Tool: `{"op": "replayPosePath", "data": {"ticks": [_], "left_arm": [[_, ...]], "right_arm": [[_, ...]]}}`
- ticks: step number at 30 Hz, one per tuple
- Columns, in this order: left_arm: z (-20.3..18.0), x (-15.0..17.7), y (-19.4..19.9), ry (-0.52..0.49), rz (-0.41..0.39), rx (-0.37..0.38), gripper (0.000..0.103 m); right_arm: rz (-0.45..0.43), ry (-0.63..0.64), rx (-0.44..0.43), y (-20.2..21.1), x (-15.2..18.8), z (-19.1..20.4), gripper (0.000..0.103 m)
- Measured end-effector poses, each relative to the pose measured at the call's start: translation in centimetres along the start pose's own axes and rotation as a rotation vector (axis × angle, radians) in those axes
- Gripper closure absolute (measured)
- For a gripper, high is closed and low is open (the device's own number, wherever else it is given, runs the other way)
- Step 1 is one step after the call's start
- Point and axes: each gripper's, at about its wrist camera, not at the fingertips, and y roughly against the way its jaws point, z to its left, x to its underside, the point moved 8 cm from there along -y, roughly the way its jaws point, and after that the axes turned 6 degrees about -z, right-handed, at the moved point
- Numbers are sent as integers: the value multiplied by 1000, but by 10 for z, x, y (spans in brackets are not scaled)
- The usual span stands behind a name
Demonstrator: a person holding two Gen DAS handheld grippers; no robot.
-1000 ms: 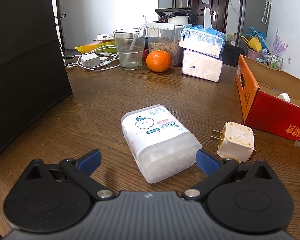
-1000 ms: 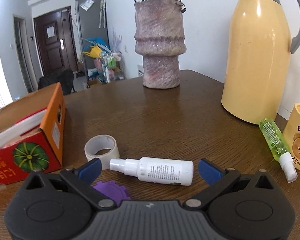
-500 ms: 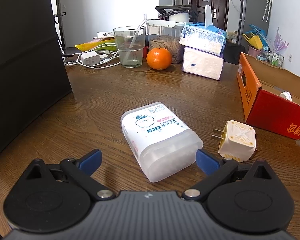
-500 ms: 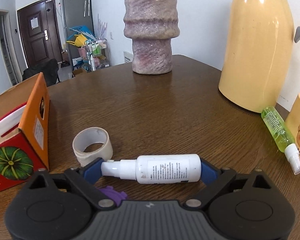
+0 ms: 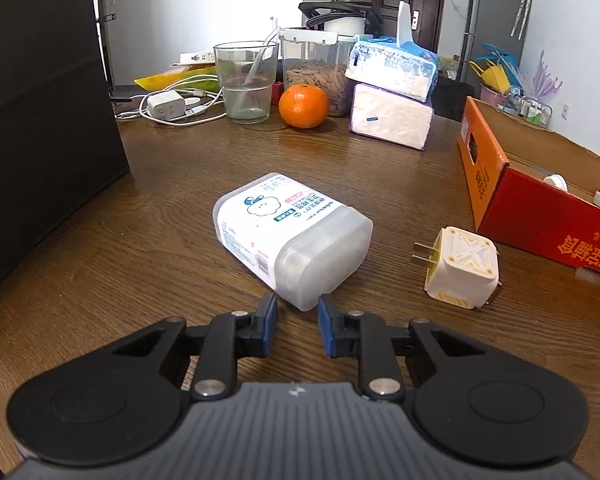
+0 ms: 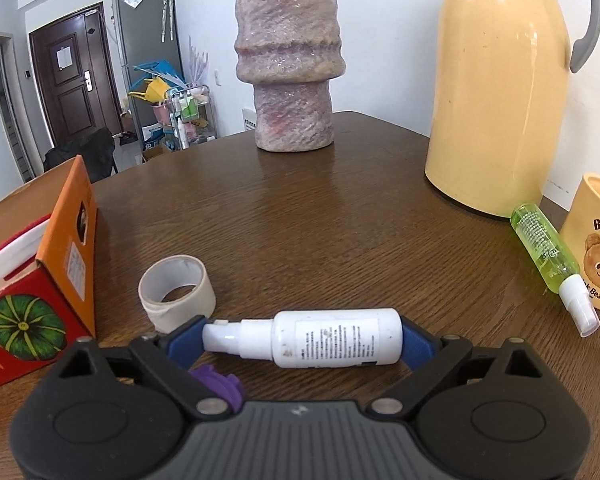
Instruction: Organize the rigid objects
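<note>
Two grippers in view. Left gripper (image 5: pixel 298 322): jaws have just snapped nearly together, nothing between them, tips just short of the near corner of the cotton swab box (image 5: pixel 290 236), which lies on its side on the wooden table (image 5: pixel 172 184). Plug adapter (image 5: pixel 462 270) sits right of the box, cardboard box (image 5: pixel 540 216) beyond it; orange (image 5: pixel 303 105), glass (image 5: pixel 246 80) and tissue packs (image 5: pixel 392 92) further back. Right gripper (image 6: pixel 302 340): jaws wide, clamped end to end on the white spray bottle (image 6: pixel 320 342), pads touching nozzle and base. Tape roll (image 6: pixel 176 292) just behind on the left, green spray bottle (image 6: pixel 548 260) off right leaning at the bear mug (image 6: pixel 596 240); vase (image 6: pixel 290 56) and yellow thermos (image 6: pixel 500 88) far back.
</note>
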Motion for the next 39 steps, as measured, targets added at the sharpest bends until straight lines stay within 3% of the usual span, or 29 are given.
{"op": "replayPosePath", "data": {"ticks": [1, 2, 3, 5, 6, 9, 13, 18, 22, 25, 28, 30, 31, 34, 39], "left_arm": [[1, 0, 3, 0, -6, -1, 79], [2, -1, 6, 3, -14, -1, 72], [4, -3, 9, 12, -21, 4, 44], [8, -9, 15, 48, -67, -19, 3], [9, -14, 21, 54, -111, -47, 2], [4, -24, 24, 68, -148, -59, 0], [-6, -34, 7, 66, -112, -135, 0], [0, -47, -20, 174, -62, -216, 0], [5, -48, -45, 203, 24, -351, 0], [9, -40, -62, 209, 101, -387, 0], [14, -34, -68, 222, 111, -381, 6], [16, -36, -66, 219, 96, -360, 32], [15, -37, -63, 206, 85, -348, 36], [10, -36, -62, 138, 63, -344, 37], [12, -35, -58, 123, 56, -303, 37]], "right_arm": [[-2, -2, 0, 0, 0, 0, 6], [-3, -3, -1, 1, -1, -1, 6], [-3, -4, -2, 1, 0, -1, 6], [-2, -9, 2, 0, 0, -2, 6], [-2, -11, 4, 0, 0, -2, 6], [-2, -9, 5, -1, 0, -2, 6], [-1, -9, 1, -1, 0, -1, 6], [1, -21, -6, 0, -1, -3, 6], [1, -23, -7, -1, -1, -3, 6], [1, -19, -5, -1, -1, -3, 6], [-1, -12, -2, -1, -1, -2, 6], [-1, -13, -3, -1, -1, -2, 6], [-1, -13, -3, -1, 0, -2, 6], [-2, -14, -4, -1, 0, -2, 6], [-5, -25, -16, 1, 0, -3, 6]]}}
